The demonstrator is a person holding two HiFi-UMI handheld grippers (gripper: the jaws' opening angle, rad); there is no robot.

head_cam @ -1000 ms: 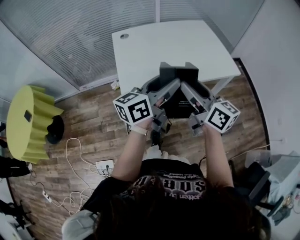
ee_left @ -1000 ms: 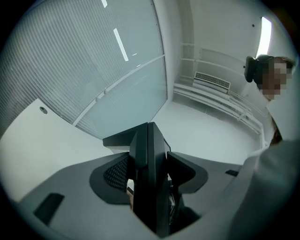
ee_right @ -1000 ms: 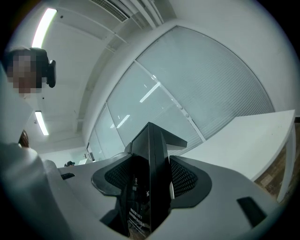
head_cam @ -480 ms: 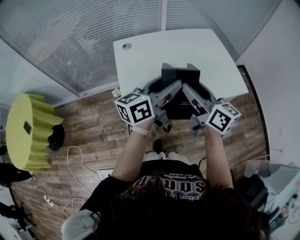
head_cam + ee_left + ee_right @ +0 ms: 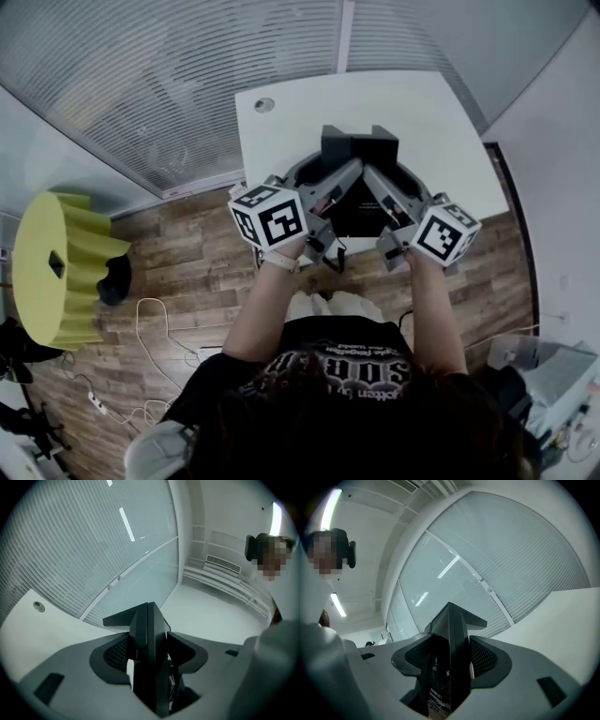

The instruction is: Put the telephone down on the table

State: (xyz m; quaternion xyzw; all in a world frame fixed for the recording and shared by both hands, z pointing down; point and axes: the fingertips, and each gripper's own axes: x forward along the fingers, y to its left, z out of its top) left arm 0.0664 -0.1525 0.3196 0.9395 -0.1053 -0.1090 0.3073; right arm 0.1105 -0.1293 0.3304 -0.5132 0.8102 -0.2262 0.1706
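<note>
L tongs (image 5: 149, 649): shut tight on telephone (image 5: 360, 148)
R tongs (image 5: 450, 654): same, gripping telephone
Place: worktop (image 5: 427, 117) near edge

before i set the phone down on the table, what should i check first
1. Jaws of left gripper shut on telephone: ok.
2. Jaws of right gripper shut on telephone: ok.
3. Visible table beyond telephone bare except for a cable hole: ok.
4. Telephone wholly past the table's near edge: cannot tell.
5. Height of telephone above table: cannot tell.
</note>
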